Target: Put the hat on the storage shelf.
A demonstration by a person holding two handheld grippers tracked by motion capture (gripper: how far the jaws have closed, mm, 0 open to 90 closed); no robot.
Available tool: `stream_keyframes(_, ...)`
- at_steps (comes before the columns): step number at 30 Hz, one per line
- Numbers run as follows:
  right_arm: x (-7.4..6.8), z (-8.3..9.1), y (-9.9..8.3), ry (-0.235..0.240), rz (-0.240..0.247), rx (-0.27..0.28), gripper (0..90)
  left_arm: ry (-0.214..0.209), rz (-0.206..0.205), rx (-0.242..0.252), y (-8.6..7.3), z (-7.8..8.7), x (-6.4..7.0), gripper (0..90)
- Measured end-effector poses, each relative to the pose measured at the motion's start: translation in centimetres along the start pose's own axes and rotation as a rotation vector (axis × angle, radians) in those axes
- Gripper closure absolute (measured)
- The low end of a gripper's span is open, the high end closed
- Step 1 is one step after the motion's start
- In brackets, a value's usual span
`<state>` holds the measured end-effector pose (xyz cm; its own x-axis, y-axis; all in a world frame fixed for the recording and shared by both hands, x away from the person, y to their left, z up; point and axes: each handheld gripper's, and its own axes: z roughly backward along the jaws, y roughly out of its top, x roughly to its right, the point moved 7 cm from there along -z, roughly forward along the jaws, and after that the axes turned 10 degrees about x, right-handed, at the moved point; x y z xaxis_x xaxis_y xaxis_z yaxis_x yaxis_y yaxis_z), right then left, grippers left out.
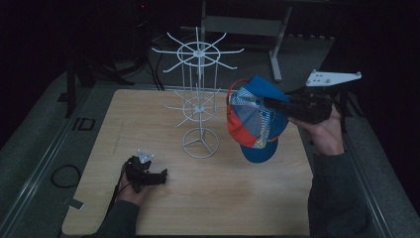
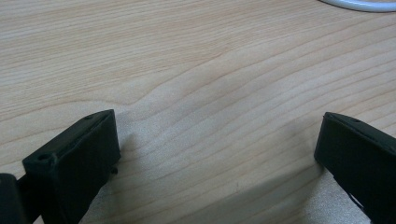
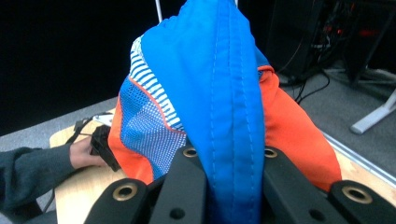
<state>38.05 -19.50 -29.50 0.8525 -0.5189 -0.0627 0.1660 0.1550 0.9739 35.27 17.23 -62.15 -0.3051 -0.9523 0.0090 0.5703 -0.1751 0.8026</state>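
A blue, orange and white cap (image 1: 255, 121) hangs in the air to the right of a white wire rack (image 1: 198, 94), its brim pointing down. My right gripper (image 1: 271, 103) is shut on the cap's blue crown; in the right gripper view the blue fabric (image 3: 231, 107) is pinched between the two black jaws, and my right gripper (image 3: 229, 163) holds it fast. My left gripper (image 1: 161, 177) rests low on the wooden table (image 1: 223, 198) near the front left. Its jaws stand wide apart with bare wood between them, my left gripper (image 2: 217, 154) open.
The rack has two tiers of spoke hooks and a round ring base (image 1: 200, 144) at the table's middle; an arc of that base (image 2: 359, 4) shows at the top of the left gripper view. A metal desk frame (image 1: 277, 44) stands behind the table. Grey floor surrounds it.
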Motion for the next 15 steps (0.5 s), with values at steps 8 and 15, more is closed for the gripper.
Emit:
stream_keyframes(8, -0.4, 0.7, 0.8, 0.003, 0.005, 0.045, 88.1, 0.0, 0.001, 0.0, 0.0, 0.0, 0.0, 0.1)
stream_keyframes(15, -0.7, 0.9, 1.3, 0.013, 0.009, 0.079, 88.1, 0.0, 0.0, 0.0, 0.0, 0.0, 0.0, 0.1)
